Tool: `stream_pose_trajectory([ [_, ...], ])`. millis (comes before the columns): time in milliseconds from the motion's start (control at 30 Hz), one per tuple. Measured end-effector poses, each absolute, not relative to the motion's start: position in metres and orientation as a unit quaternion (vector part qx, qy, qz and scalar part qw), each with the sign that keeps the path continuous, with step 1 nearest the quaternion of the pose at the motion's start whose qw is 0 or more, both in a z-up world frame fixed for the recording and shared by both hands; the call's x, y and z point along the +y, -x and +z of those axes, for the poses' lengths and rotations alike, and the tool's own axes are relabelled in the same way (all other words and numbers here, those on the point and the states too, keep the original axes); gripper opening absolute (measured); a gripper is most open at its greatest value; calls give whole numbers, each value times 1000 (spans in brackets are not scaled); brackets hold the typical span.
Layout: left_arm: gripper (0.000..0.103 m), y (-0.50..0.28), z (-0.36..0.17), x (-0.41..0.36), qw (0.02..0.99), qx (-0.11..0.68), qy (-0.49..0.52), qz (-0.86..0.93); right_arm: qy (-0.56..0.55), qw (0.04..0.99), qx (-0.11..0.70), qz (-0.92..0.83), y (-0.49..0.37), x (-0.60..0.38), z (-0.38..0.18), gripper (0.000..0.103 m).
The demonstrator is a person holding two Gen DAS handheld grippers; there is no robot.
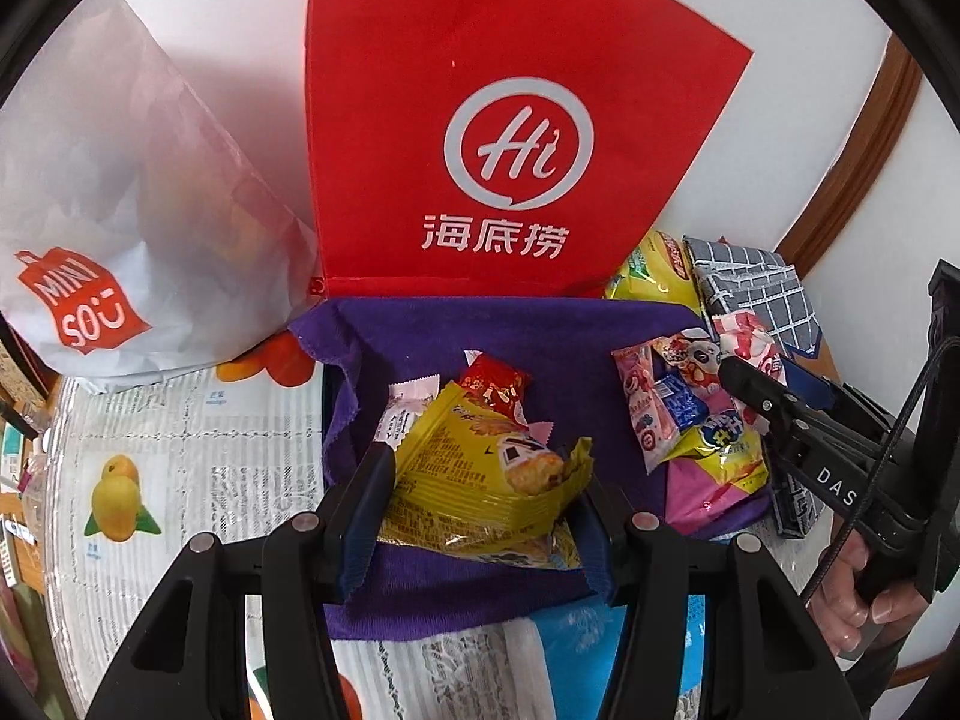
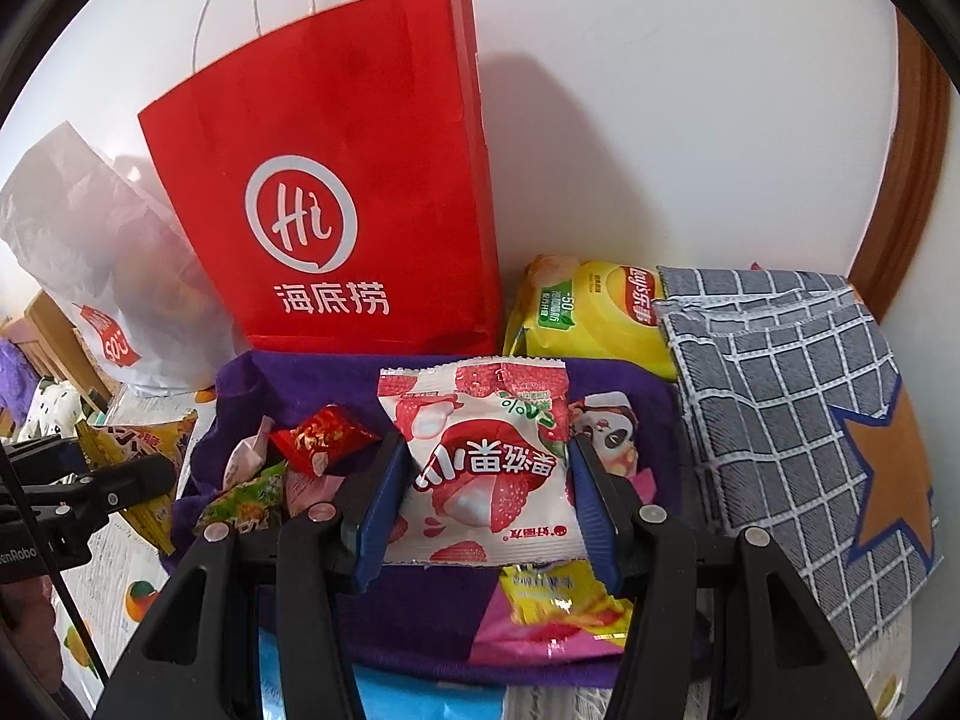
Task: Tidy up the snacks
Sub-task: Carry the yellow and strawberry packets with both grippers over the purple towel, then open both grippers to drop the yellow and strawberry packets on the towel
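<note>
Left wrist view: left hand-held gripper [image 1: 480, 516] clamped on a yellow snack packet [image 1: 480, 480], blue pads pressing both sides, packet lifted over a purple cloth [image 1: 540, 324]. Small red candy wrapper [image 1: 495, 387] and a pale pink wrapper [image 1: 403, 408] just behind the packet, on the cloth. Loose pile of snacks [image 1: 690, 414] at right on the same cloth. Right hand-held gripper [image 1: 753, 381] reaching in from the right over that pile, pink-and-white packet [image 1: 747, 339] at its tip; a hand [image 1: 864, 588] on its handle at lower right. Red paper bag [image 1: 510, 138] upright behind the cloth, white plastic bag [image 1: 108, 228] to its left, both against the wall. Yellow chip bag [image 1: 654, 270] and grey checked cloth [image 1: 756, 288] at back right. Worktop [image 1: 180, 450] under a fruit-print cover.

Right wrist view: right hand-held gripper [image 2: 483, 498] clamped on a pink-and-white lychee candy packet [image 2: 486, 468], pads against both edges, held above the purple cloth [image 2: 288, 384]. Panda-print packet [image 2: 612, 432] just right of it. Red candy wrapper [image 2: 321, 441], green wrapper [image 2: 246, 501] and pale pink wrapper [image 2: 249, 453] left on the cloth. Yellow packet [image 2: 558, 600] on a pink one below the grip. Left hand-held gripper [image 2: 120, 480] at far left with its yellow packet [image 2: 150, 438]. Red paper bag [image 2: 336, 192] standing behind, white plastic bag [image 2: 90, 264] to its left, yellow chip bag [image 2: 600, 312] and grey checked cloth [image 2: 792, 396] at right, orange star on it.
</note>
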State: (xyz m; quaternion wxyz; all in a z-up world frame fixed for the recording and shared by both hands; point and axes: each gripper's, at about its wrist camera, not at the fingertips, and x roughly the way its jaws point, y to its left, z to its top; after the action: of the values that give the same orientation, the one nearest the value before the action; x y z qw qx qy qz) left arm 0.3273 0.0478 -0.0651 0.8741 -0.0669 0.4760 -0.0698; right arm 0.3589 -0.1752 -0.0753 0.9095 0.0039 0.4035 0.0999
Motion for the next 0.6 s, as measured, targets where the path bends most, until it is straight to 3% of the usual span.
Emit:
stream_pose_trajectory([
  [600,54,-362,-108,27,858,505,54,-80,47,892,439,95,-384,-178,-116,53],
])
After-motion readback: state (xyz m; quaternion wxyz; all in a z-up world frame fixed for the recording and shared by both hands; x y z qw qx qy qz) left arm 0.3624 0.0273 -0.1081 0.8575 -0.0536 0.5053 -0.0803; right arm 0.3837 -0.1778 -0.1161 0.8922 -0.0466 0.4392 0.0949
